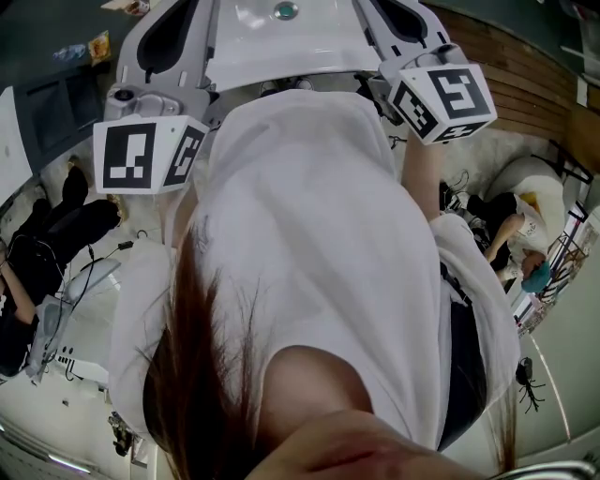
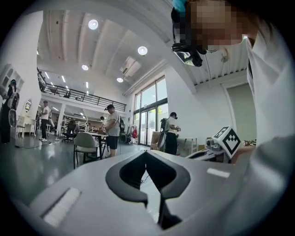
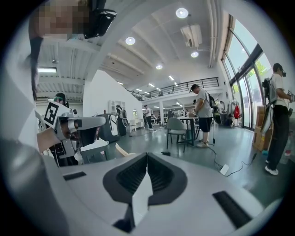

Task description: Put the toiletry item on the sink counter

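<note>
Left gripper view: the left gripper (image 2: pixel 145 155) is sitting with its jaws fully together and nothing pinched. It is pointing level across an open hall, with a chair (image 2: pixel 85 144) and people (image 2: pixel 112 129) standing near the glass doors (image 2: pixel 150 115). No toiletry item and no sink are showing here.

Right gripper view: the right gripper (image 3: pixel 146 156) is also reading closed at the tips with nothing between them. It is aiming slightly down at grey floor (image 3: pixel 239 152) with a cable (image 3: pixel 235 163) lying across it. Again, neither the item nor a worktop is showing.

Head view: the camera is looking down the wearer's white shirt (image 1: pixel 319 234), with the marker cubes riding at either side, left (image 1: pixel 150 155) and right (image 1: pixel 442 101). Only this view is showing a white moulded surface with a round teal fitting (image 1: pixel 285 10) at the top edge. It's possibly a basin, but I'm not calling it. Only the gripper views are giving jaw state.

The item is appearing in no view. Empty, closed jaws are fitting both "yet to be fetched" and "already set down".

Handling, as a guess: likely light, smooth plastic and slippery. I'd be gripping it mid-body across the narrow width, gently, not by a cap.
</note>
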Tool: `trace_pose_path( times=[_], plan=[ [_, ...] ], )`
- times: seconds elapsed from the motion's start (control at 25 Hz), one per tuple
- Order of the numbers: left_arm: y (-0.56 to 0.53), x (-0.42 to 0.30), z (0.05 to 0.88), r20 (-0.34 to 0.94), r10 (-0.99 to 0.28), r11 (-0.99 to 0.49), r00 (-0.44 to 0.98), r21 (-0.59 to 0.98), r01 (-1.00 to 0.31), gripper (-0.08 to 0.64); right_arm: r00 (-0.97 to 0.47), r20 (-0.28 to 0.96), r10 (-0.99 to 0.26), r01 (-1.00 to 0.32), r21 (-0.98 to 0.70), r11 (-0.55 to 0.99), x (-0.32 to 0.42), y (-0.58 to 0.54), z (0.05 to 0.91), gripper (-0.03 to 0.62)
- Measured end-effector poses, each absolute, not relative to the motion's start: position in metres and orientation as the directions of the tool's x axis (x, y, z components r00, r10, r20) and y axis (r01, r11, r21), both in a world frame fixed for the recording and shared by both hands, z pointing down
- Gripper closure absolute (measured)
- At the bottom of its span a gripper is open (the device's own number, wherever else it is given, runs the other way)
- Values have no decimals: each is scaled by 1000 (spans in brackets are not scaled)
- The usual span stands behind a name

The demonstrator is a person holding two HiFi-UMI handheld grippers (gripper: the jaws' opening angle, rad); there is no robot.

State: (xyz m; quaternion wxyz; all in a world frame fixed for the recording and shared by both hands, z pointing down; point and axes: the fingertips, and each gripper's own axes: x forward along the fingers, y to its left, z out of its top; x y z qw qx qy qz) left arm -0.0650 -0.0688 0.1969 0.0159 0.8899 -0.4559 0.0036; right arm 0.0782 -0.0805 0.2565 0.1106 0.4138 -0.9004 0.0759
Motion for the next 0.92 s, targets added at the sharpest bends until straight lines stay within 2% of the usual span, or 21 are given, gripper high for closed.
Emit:
trace_pose_path(
  times=[0.92],
  plan=[
    [-59,-62,199,33,-802,-596,596,22,-803,551,-631,256,-732,-762,-33,646,80,-70,254,583]
  ],
)
